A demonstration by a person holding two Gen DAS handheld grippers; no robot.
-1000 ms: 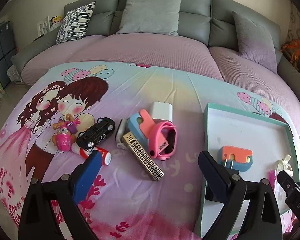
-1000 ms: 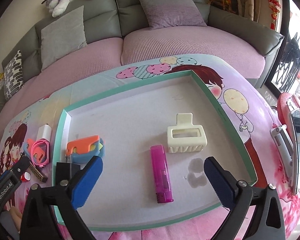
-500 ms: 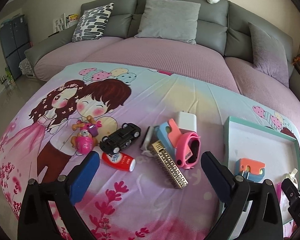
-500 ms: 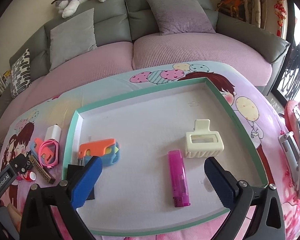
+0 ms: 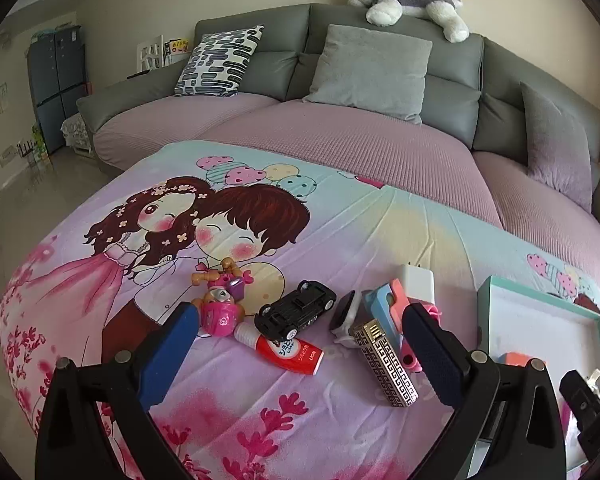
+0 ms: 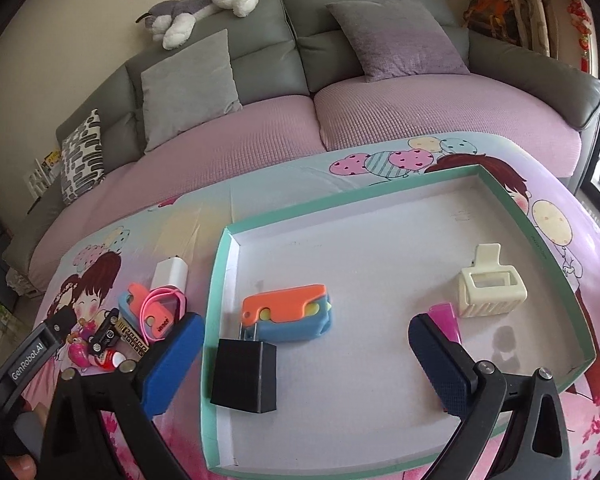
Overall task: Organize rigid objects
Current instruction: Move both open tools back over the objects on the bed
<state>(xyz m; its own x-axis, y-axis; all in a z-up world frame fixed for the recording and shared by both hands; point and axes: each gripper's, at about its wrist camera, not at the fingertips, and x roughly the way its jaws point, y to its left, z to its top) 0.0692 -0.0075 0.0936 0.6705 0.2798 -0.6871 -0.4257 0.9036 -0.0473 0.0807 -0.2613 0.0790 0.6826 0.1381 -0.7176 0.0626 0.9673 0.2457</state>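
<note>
Black toy car (image 5: 296,311) lies just beyond the left claw (image 5: 300,348), whose jaws gape empty.

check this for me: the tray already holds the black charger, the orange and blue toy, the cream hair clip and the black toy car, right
Not quite. The black toy car is not in the tray; the left wrist view shows it on the printed cloth, beside the red tube. The right wrist view confirms the black charger, the orange and blue toy and the cream hair clip in the tray.
</note>
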